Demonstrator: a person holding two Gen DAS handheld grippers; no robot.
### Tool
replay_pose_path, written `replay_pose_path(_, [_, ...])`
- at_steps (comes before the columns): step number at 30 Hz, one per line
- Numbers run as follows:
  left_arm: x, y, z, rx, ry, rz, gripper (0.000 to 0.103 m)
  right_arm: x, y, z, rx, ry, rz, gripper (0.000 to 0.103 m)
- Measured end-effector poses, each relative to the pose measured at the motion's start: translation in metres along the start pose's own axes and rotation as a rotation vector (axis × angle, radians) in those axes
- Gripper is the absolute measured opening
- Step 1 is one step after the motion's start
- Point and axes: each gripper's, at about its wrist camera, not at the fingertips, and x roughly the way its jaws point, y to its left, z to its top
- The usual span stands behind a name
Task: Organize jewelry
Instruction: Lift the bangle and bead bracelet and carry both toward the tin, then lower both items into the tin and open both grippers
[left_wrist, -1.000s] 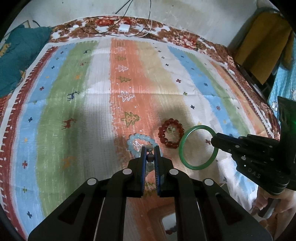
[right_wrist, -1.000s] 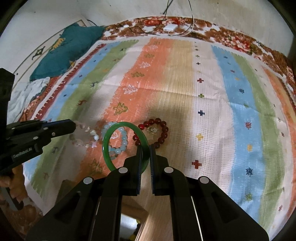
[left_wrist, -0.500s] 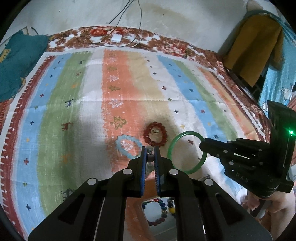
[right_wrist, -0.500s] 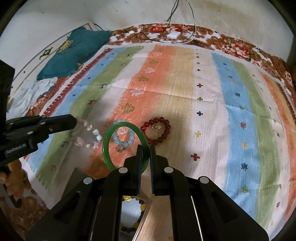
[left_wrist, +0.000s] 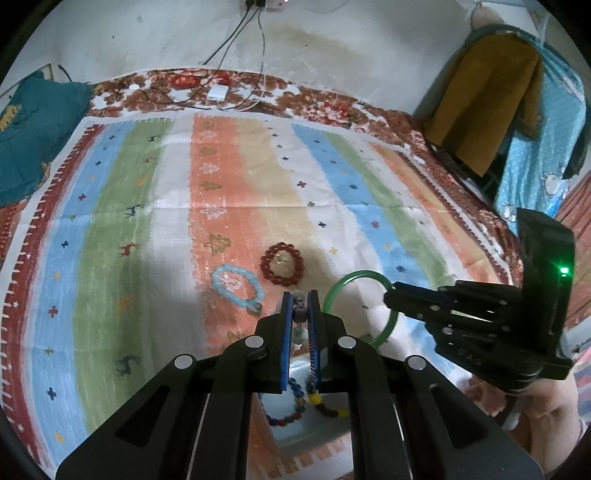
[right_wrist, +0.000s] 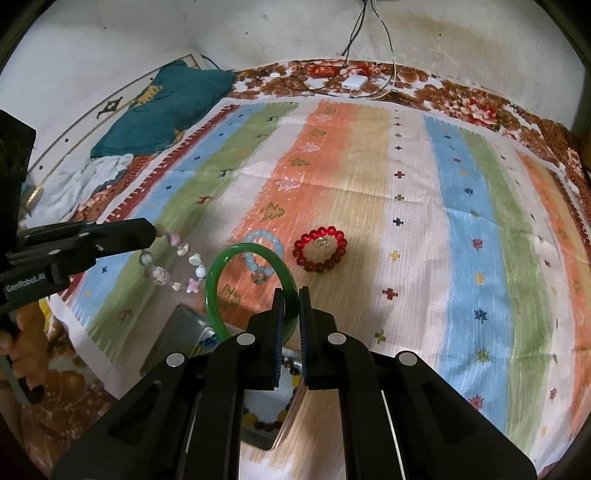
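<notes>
My left gripper (left_wrist: 300, 306) is shut on a pastel bead bracelet (right_wrist: 173, 267), which hangs from its tips above the striped cloth. My right gripper (right_wrist: 291, 299) is shut on a green bangle (right_wrist: 218, 273), held upright in the air; it also shows in the left wrist view (left_wrist: 354, 280). A red bead bracelet (left_wrist: 281, 264) and a light blue bead bracelet (left_wrist: 236, 286) lie side by side on the cloth ahead of both grippers. Below the grippers an open box (right_wrist: 177, 332) holds several dark and multicoloured bead bracelets (left_wrist: 295, 406).
The striped cloth (left_wrist: 258, 184) covers a floral bed. A teal pillow (left_wrist: 33, 140) lies at the far left. A white charger with cables (left_wrist: 217, 92) sits at the far edge. Yellow clothing (left_wrist: 484, 110) hangs at the right.
Both grippers have risen and drawn back from the cloth with their bracelets held. The box with bracelets has come into view beneath them. The two bracelets on the cloth have not moved.
</notes>
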Motion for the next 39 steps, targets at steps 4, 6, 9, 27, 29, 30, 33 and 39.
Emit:
replay_pose_path(4, [-0.007, -0.003, -0.006, 0.001, -0.007, -0.018, 0.007, -0.007, 0.002, -0.008, -0.008, -0.003, 0.005, 0.009])
replay_pose_path(6, [-0.008, -0.006, -0.01, 0.004, -0.004, -0.019, 0.007, -0.01, 0.002, -0.011, -0.01, -0.003, 0.006, 0.009])
replay_pose_path(9, [-0.009, -0.008, -0.015, 0.015, 0.003, -0.012, 0.007, -0.012, 0.002, -0.017, -0.008, 0.001, 0.004, 0.009])
replay_pose_path(27, [-0.002, -0.011, -0.042, 0.005, 0.069, 0.038, 0.029, -0.013, 0.005, -0.033, 0.021, 0.025, 0.038, 0.016])
replay_pose_path(29, [-0.001, -0.009, -0.041, 0.007, 0.065, 0.073, 0.035, -0.013, 0.004, -0.033, 0.017, 0.019, 0.016, 0.032])
replay_pose_path(30, [-0.001, -0.007, -0.041, 0.003, 0.065, 0.083, 0.04, -0.013, 0.004, -0.033, 0.019, 0.018, 0.015, 0.037])
replay_pose_path(33, [0.001, -0.002, -0.04, -0.004, 0.065, 0.101, 0.049, -0.012, 0.001, -0.032, 0.03, 0.024, 0.014, 0.042])
replay_pose_path(39, [0.004, 0.008, -0.037, -0.014, 0.065, 0.158, 0.065, -0.008, -0.007, -0.028, 0.049, 0.026, -0.005, 0.059])
